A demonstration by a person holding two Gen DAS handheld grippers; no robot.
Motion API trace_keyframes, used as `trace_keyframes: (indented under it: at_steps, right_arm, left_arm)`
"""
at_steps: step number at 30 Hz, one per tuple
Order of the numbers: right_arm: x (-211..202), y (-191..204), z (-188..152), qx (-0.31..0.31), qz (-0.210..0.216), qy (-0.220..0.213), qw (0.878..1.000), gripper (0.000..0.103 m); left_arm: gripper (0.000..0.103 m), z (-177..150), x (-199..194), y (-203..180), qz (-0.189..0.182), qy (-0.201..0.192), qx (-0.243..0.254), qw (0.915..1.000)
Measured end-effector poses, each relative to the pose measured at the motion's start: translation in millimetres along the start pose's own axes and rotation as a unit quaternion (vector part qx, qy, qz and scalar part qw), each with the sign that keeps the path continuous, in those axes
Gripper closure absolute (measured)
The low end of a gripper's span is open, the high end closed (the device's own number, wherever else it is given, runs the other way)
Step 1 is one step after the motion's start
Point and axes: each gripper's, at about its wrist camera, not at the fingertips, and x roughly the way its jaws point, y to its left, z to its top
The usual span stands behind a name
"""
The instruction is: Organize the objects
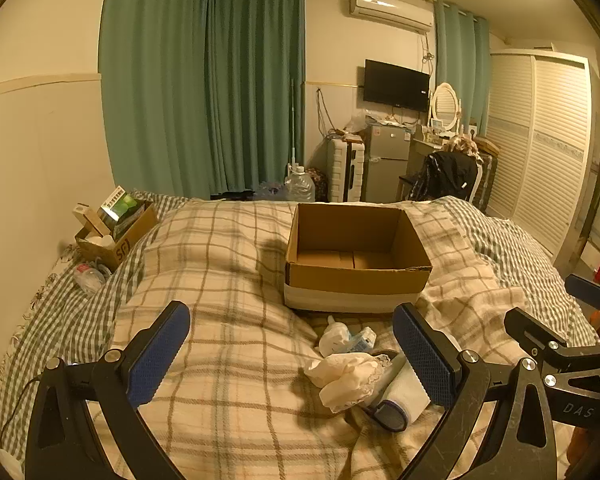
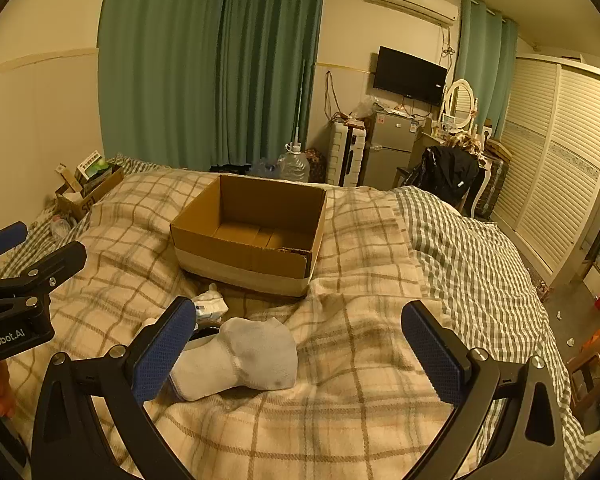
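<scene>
**Both tongs apart over the bed, small pile in front of the box**

Hidden/unclear: the left wrist view shows the sock (image 1: 406, 394) half covered by the left tongs' right finger and by the cloth (image 1: 350, 376); only its cuff end with a dark band shows. A dark rounded item under the pile can't be identified. The small white bottle (image 1: 334, 336) and a packet beside it are partly tucked behind the cloth; labels unreadable. In the right wrist view the sock's (image 2: 240, 360) left end sits behind the right tongs' left finger, and the bottle (image 2: 210, 305) is barely visible past it.

Orientation: sock lies flat, long axis running roughly left-right in the right wrist view, heel bulge up. Box (image 1: 356, 258) sits upright, open top, nothing visible inside, long side toward the cameras.

Look: sock is white with a faint dark spot; cloth is cream, crumpled, lace-like edge; box is brown cardboard with a pale band round the base, front rim torn at one corner.

Position: all items rest on the plaid blanket (image 2: 360, 360) on the bed, just in front of the box.

Left tongs (image 1: 290, 354): spread wide, gripping nothing. Right tongs (image 2: 298, 350): spread wide, gripping nothing, sock just beside the left finger.
</scene>
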Motion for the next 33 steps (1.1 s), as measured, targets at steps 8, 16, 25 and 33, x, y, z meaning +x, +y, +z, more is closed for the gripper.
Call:
trace_keyframes:
  at_steps: [8,16,25,33]
  right_arm:
    - [0.9,2.9,0.5,-0.007,0.001,0.001,1.000,0.000]
    - [-0.5,5.2,3.0,-0.011,0.003,-0.002,1.000,0.000]
    - [2.1,6.8,3.4,-0.013,0.004,0.004,1.000,0.000]
    - [29.7,17.1,-6.1,-0.031,0.018,0.030,0.999,0.000]
  left_arm:
    - [0.000,-0.8,1.5,-3.6,0.009,-0.004,0.010,0.9999]
    - [0.000,0.1,0.3,-4.4,0.006,-0.003,0.012,0.9999]
    - [0.000,-0.1,2.8,-2.9,0.002,0.004,0.005,1.0000]
    - [0.000,-7.2,12.4,0.1,0.011,0.013,0.000,0.9999]
